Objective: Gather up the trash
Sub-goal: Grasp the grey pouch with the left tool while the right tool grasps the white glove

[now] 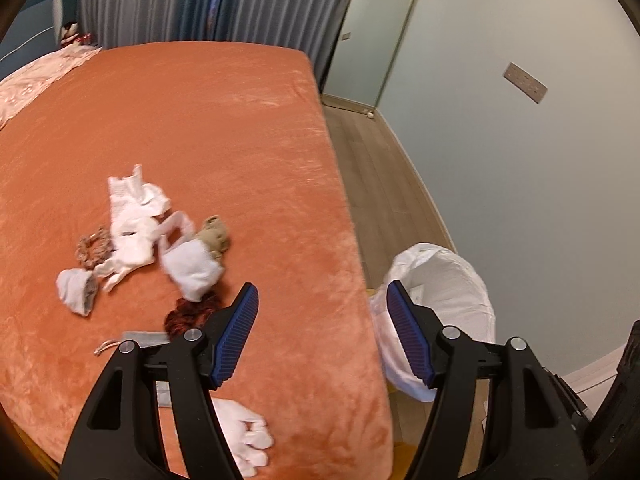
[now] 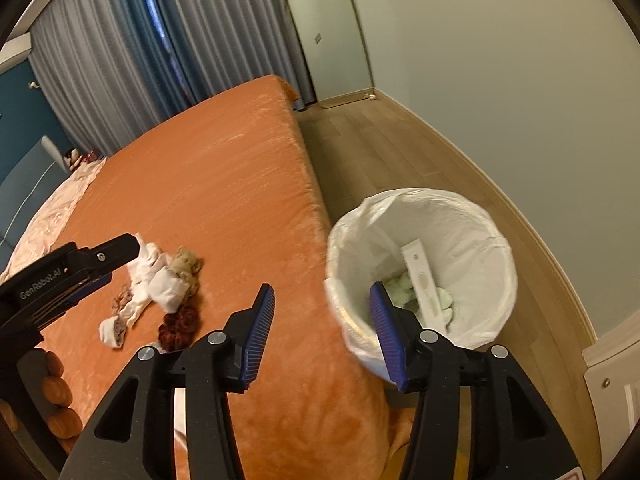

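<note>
A scatter of trash lies on the orange bed (image 1: pixel 224 112): crumpled white cloths or tissues (image 1: pixel 132 216), a beige wad (image 1: pixel 214 236), a dark red scrunchie (image 1: pixel 192 312) and a small white wad (image 1: pixel 76 290). More white pieces (image 1: pixel 248 440) lie near the bed's front edge. My left gripper (image 1: pixel 322 286) is open and empty over the bed's right edge, just right of the scrunchie. My right gripper (image 2: pixel 322 287) is open and empty between the bed (image 2: pixel 224 168) and the white-lined bin (image 2: pixel 460 232). The bin holds a long white pack (image 2: pixel 422 280) and crumpled tissues (image 2: pixel 444 300).
The bin (image 1: pixel 452 280) stands on the wooden floor (image 2: pixel 384 148) close to the bed's corner. A pale wall (image 2: pixel 500 100) runs along the right, curtains (image 1: pixel 192 0) hang behind the bed, and pink bedding (image 1: pixel 36 80) lies far left. A grey flat card (image 1: pixel 146 338) lies by the scrunchie.
</note>
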`<state>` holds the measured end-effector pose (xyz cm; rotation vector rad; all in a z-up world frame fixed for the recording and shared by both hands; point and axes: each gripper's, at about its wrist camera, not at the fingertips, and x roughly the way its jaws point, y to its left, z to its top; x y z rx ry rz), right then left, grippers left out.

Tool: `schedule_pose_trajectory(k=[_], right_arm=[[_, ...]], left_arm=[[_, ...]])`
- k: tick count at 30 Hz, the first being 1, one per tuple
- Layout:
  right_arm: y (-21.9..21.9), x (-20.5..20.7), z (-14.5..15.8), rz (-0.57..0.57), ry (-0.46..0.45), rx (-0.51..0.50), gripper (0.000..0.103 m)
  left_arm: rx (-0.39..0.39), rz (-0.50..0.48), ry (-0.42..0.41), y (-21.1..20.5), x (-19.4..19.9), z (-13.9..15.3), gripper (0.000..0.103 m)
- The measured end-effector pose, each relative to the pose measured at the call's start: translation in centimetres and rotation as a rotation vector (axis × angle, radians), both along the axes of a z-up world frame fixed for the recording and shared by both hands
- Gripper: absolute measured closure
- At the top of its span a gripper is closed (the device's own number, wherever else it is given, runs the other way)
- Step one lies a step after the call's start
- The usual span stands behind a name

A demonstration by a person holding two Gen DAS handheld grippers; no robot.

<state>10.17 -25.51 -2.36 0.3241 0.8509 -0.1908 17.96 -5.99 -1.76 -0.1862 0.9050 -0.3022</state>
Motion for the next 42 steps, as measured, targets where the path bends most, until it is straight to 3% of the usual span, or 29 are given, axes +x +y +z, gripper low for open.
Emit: schedule_pose_trajectory(k=[7, 21, 28, 30, 42], right_arm=[[4.7, 0.4, -0.3, 0.081, 0.014, -0.010, 0.046], [13.2, 0.4, -4.1, 0.221, 0.096, -0.018, 0.042], [16.8, 0.2, -7.3, 0.291, 0.159, -0.028, 0.041], [17.7, 0.2, -8.4, 0.305, 0.181, -0.025, 0.041], [20.1, 0.2, -13.4, 0.350, 0.297, -0.027, 0.041]], left_arm=[[0.028, 0.105, 0.037, 6.2, -0.6, -1.8, 0.032], [0.062, 0.256, 0.136, 15.5, -2.6, -7.3, 0.031], [0.075, 0.307, 0.193, 17.9, -3.4, -10.2, 0.023], [0.081, 0.313, 0.224, 18.3, -3.5, -11.4, 0.016], [0.067, 0.300, 0.370, 18.1, -3.8, -17.0, 0.015]])
